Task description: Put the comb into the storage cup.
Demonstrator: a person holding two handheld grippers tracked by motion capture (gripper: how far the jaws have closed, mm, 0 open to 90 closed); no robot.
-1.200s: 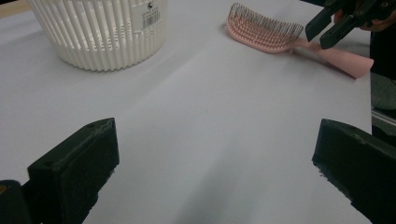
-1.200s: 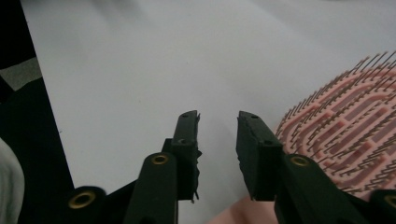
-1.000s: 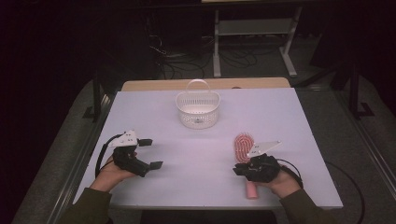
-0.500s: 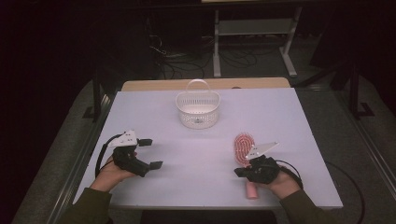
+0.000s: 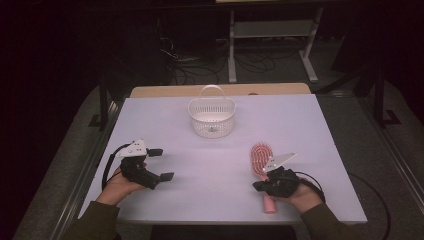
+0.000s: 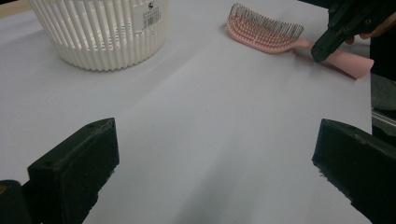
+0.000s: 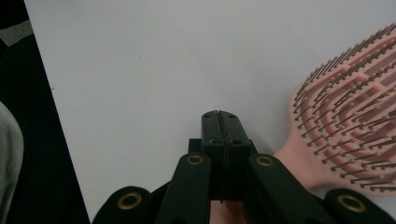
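Since the earlier frame, the right hand-held gripper [image 5: 259, 186] has finished closing: its jaws were slightly apart a second ago and now meet pad to pad with nothing between them, as the right gripper view confirms. Neither hand has shifted position on the desk [image 5: 200, 200]. The pink hairbrush [image 5: 261, 159] lies flat, bristles up, at the right near side of the desk; the closed right jaws sit over its handle just below the bristle head, not clamped on it. The left hand-held gripper [image 5: 161, 164] rests at the left near side, jaws spread wide and empty, well apart from the brush. A white basket [image 5: 212, 118] stands upright at the far centre of the desk.
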